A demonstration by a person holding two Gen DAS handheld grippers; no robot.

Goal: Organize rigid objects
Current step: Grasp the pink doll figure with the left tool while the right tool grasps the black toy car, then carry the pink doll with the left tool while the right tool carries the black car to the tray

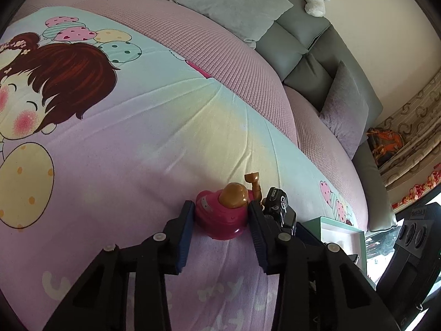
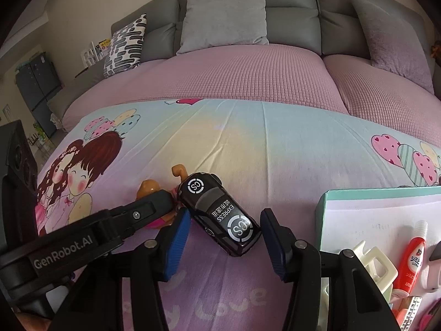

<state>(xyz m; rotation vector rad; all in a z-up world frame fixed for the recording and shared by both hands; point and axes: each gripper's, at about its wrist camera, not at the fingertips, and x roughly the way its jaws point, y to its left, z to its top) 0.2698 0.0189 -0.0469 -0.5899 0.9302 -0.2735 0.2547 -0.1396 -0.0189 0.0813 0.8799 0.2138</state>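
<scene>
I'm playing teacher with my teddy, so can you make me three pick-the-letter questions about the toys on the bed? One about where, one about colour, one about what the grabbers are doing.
1. Where is the toy car?
A. Inside the box
B. On the bedsheet, between the right gripper's fingers
C. On the grey pillow

2. What colour is the body of the figure toy?
A. Green
B. Yellow
C. Pink

3. What is the left gripper doing?
A. Its fingers press on both sides of the figure toy
B. It hangs wide open above the pillow
C. It holds the car

Answers:
1 B: the right gripper is open around it.
2 C: pink body, brown head.
3 A: both pads touch the toy.
</scene>
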